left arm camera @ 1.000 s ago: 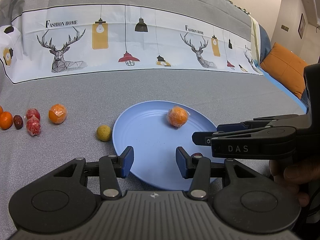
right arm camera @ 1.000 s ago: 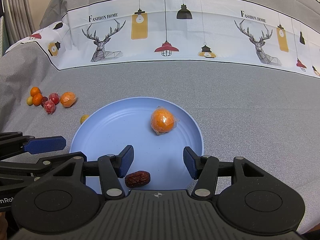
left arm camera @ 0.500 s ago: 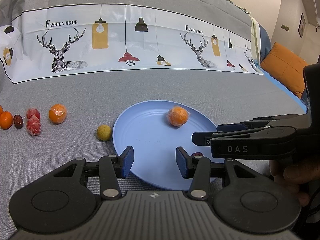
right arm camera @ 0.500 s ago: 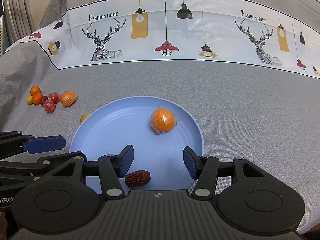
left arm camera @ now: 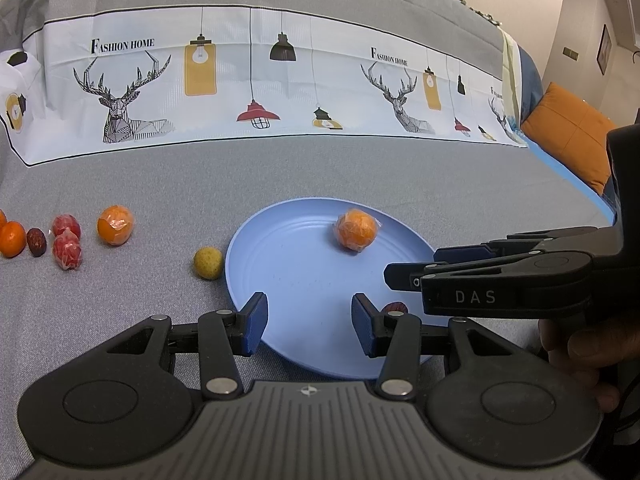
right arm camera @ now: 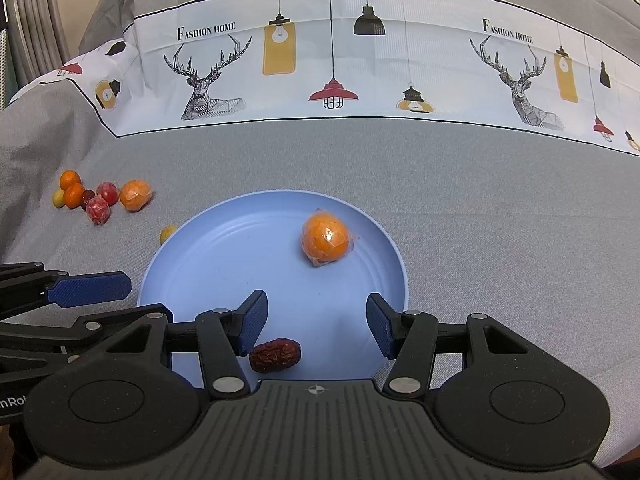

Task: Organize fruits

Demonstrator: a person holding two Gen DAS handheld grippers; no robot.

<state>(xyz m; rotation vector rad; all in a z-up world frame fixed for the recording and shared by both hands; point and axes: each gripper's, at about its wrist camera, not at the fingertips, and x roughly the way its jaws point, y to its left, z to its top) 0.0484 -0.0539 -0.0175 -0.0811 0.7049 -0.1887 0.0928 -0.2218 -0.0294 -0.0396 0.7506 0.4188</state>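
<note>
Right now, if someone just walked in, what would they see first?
Probably the big blue plate in the middle of the grey cloth, with a wrapped orange at its far side and a wrinkly red date near the front edge. Next, the little cluster of orange and red fruits off to the left of the plate.

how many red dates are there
2: one red date on the blue plate near the right gripper; another date in the fruit cluster on the grey cloth. More may be hidden.
</note>
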